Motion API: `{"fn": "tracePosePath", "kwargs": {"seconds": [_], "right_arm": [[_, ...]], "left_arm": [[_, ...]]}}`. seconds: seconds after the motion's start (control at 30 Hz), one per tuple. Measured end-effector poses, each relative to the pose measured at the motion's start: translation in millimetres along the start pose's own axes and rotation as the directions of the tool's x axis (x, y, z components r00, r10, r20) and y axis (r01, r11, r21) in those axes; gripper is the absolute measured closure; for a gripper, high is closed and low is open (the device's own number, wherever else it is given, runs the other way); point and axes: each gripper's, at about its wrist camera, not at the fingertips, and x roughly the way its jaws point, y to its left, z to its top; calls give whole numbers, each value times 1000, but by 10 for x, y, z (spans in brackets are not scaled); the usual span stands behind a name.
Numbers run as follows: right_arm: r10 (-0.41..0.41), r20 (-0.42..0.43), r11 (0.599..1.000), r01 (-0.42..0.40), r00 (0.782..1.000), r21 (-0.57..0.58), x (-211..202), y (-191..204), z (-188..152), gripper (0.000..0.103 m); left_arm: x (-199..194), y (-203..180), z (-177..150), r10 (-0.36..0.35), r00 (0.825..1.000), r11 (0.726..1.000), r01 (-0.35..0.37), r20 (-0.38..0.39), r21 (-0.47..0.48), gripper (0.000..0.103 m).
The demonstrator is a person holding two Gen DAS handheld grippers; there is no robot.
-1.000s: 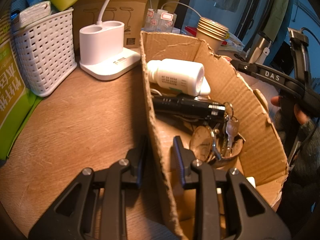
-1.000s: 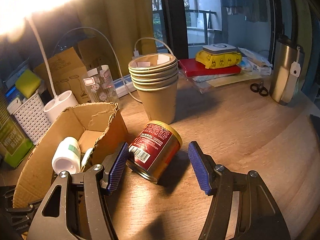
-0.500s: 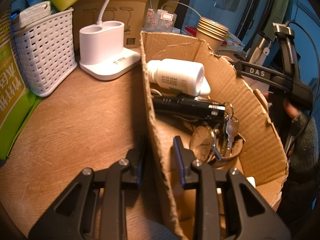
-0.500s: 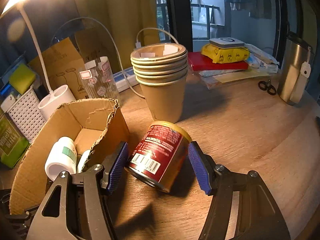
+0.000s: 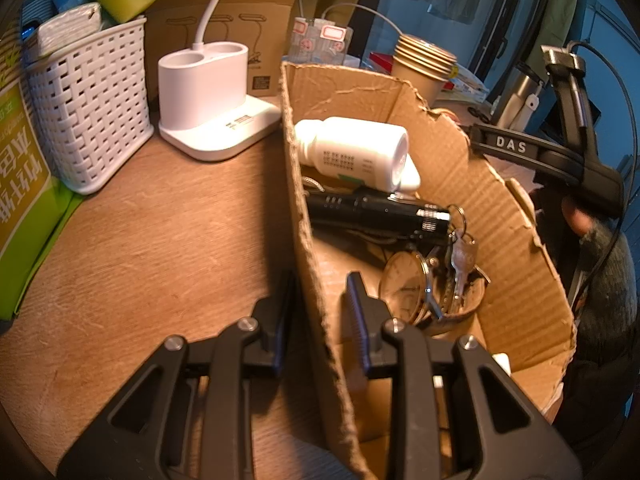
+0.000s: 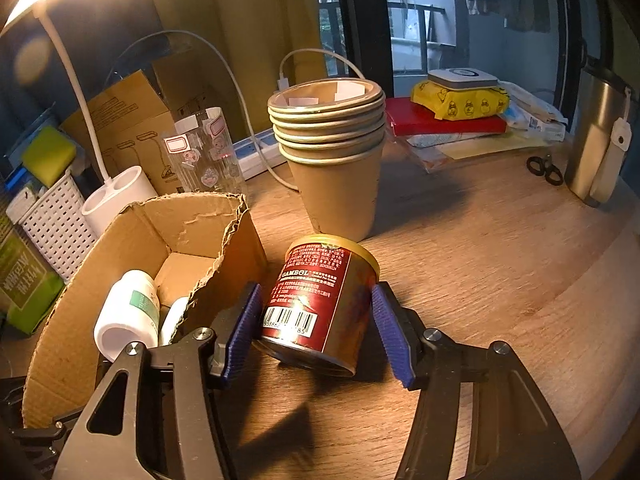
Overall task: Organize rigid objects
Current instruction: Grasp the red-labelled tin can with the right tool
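A torn cardboard box (image 5: 500,208) holds a white pill bottle (image 5: 352,152), a black flashlight (image 5: 380,212), keys (image 5: 460,256) and a watch (image 5: 404,284). My left gripper (image 5: 320,284) is shut on the box's left wall, one finger outside and one inside. In the right wrist view a red can (image 6: 320,300) lies tilted on the wooden table just right of the box (image 6: 80,300). My right gripper (image 6: 316,292) straddles the can and its jaws are closing, the blue pads (image 6: 244,328) meeting the can's sides.
A stack of paper cups (image 6: 332,152) stands right behind the can. A glass (image 6: 204,152), a white lamp base (image 5: 212,92) and a white basket (image 5: 88,104) crowd the box's far side. A steel flask (image 6: 596,140) and scissors (image 6: 542,168) sit far right.
The right gripper has come forward over the red can and its jaws have narrowed onto it. The left gripper and the box have not moved.
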Motion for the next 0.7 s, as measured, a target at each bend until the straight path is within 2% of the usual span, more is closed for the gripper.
{"fn": "tracePosePath", "kwargs": {"seconds": [0.37, 0.7], "right_arm": [[-7, 26, 1000, 7, 1000, -18, -44, 33, -6, 47], [-6, 102, 1000, 7, 995, -4, -341, 14, 32, 48]], "left_arm": [[1, -1, 1, 0, 1000, 1000, 0, 0, 0, 75], [5, -5, 5, 0, 1000, 1000, 0, 0, 0, 75]]}}
